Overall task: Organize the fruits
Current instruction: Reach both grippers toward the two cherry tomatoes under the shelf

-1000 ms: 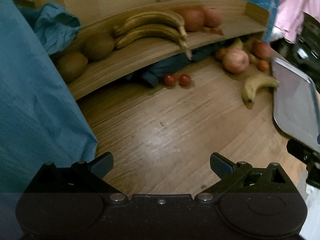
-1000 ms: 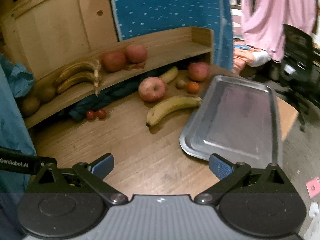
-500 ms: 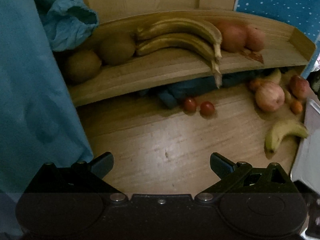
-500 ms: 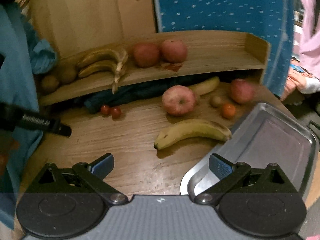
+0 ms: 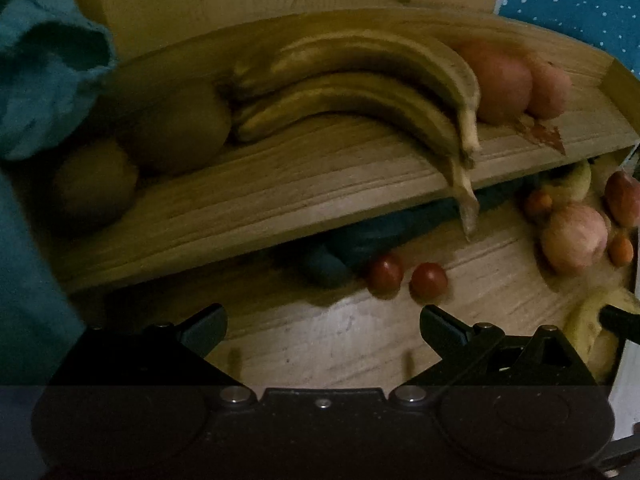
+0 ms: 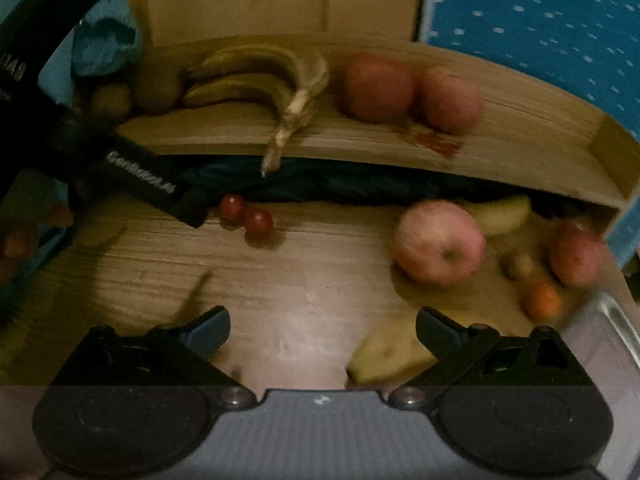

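While both claws hang released, my right claw is nearer the banana, lying crosswise lower right of frame.

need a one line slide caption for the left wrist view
Open left gripper faces two cherry tomatoes below a wooden shelf holding bananas.

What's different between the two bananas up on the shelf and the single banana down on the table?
The shelf bananas are a browned, dull pair joined at the stem, which hangs over the shelf edge. The table banana is paler yellow, lies alone, and sits partly hidden behind the right claw. Both are unpeeled and lie on their sides.
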A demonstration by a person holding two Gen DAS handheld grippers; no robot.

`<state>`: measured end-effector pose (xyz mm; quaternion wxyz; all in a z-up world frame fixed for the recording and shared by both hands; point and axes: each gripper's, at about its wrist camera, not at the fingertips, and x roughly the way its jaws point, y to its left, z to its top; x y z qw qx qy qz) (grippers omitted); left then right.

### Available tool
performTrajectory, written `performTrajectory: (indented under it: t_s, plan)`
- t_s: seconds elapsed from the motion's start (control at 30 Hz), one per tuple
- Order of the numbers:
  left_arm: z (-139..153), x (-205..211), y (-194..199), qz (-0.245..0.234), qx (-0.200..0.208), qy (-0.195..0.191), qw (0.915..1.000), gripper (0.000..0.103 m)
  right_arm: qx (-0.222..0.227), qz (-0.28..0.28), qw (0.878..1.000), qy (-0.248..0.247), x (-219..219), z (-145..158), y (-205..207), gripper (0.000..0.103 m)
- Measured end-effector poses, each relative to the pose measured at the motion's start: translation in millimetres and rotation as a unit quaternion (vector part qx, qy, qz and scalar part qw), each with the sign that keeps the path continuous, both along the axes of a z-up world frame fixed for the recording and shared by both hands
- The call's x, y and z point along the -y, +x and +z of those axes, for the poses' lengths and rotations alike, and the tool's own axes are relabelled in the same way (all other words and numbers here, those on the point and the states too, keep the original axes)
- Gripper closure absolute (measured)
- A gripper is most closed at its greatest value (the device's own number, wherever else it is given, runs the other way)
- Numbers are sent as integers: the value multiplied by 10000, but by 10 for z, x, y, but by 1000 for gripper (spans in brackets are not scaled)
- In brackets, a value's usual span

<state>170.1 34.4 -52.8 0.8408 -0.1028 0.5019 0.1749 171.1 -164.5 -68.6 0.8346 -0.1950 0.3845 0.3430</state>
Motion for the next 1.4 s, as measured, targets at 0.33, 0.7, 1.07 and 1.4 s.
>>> performTrajectory:
  t_s: [0.33, 0.7, 1.07, 1.4]
  plan:
    - [-112, -81, 116, -53, 134, -470, 9988, 12, 11, 467, 9989, 46, -391, -203, 174, 21]
    - [-194, -105, 182, 19, 235, -890, 9957, 39, -144, 801, 9964, 231, -509, -299, 277, 39]
    - [-252, -183, 278, 156, 285, -1003, 9944, 51, -185, 773, 9962, 344, -664, -385, 407, 52]
    - [-232, -159, 256, 119, 354, -1142, 9928, 73, -97, 805, 9960, 373, -819, -417, 528, 77]
